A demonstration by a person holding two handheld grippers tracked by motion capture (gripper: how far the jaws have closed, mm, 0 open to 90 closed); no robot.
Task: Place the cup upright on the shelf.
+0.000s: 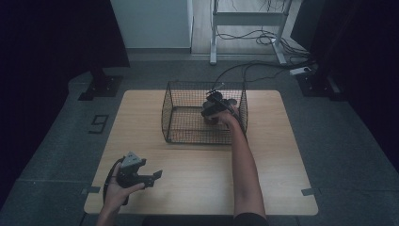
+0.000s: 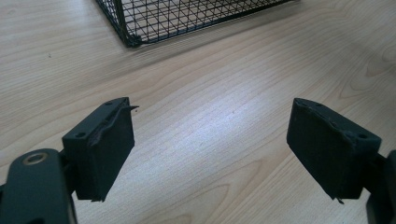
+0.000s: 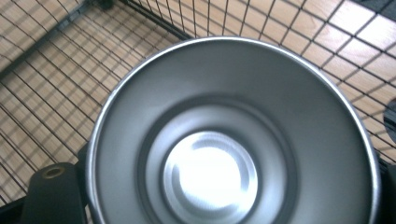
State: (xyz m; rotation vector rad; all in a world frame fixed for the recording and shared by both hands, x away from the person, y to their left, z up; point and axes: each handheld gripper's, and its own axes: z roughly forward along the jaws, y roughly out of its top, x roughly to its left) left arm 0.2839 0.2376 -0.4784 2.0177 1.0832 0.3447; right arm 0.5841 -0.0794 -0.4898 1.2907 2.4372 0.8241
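Note:
A shiny metal cup sits right in front of the right gripper's camera, mouth toward it, so I look straight down to its bright bottom. My right gripper is shut on this cup and holds it inside the black wire basket, near the basket's right wall. Mesh and the wooden tabletop show behind the cup. My left gripper hovers low over the near left of the table. In its own view the jaws stand wide open with bare wood between them.
The wooden table carries the basket at its far middle; a basket corner lies ahead of the left gripper. Beyond the table are a grey floor, stand feet, cables and a metal desk frame.

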